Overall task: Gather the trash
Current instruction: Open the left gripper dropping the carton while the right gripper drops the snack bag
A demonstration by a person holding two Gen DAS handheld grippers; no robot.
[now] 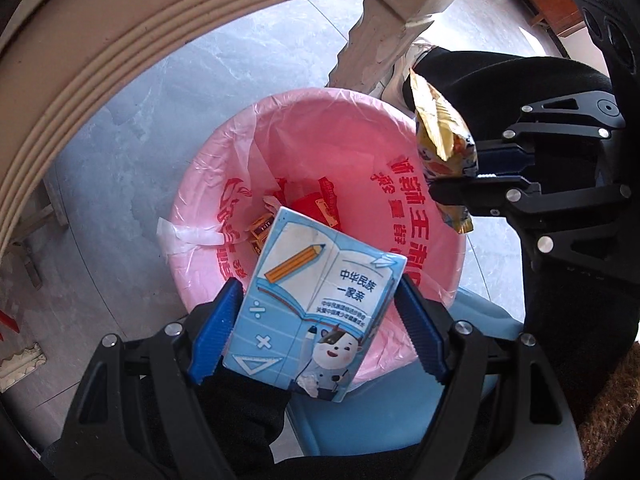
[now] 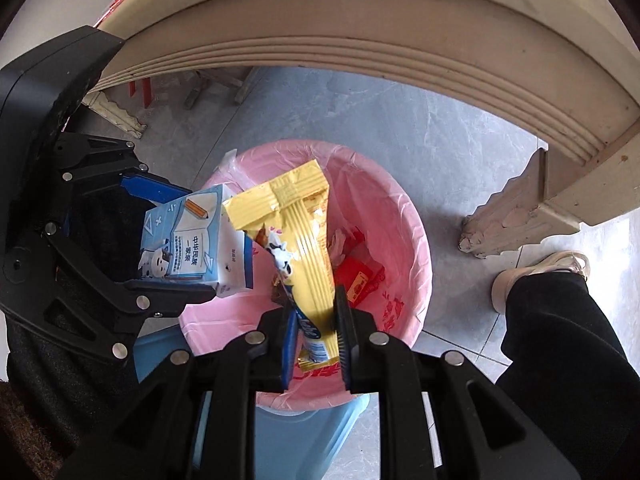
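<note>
A blue bin lined with a pink bag (image 1: 224, 160) stands on the floor below both grippers; it also shows in the right wrist view (image 2: 404, 224). Red and yellow wrappers (image 1: 320, 204) lie at its bottom. My left gripper (image 1: 316, 312) is shut on a light-blue milk carton (image 1: 316, 300) and holds it over the near rim; the carton also shows in the right wrist view (image 2: 192, 236). My right gripper (image 2: 316, 320) is shut on a yellow snack wrapper (image 2: 304, 232) above the bin. In the left wrist view the right gripper (image 1: 460, 184) holds the wrapper (image 1: 444, 140) at the bin's right rim.
A cream table edge (image 1: 100, 40) arches over the bin, with its carved leg (image 2: 516, 216) to the right. The person's black trouser leg and pale shoe (image 2: 532, 272) stand beside the bin on the grey tiled floor (image 2: 400, 128).
</note>
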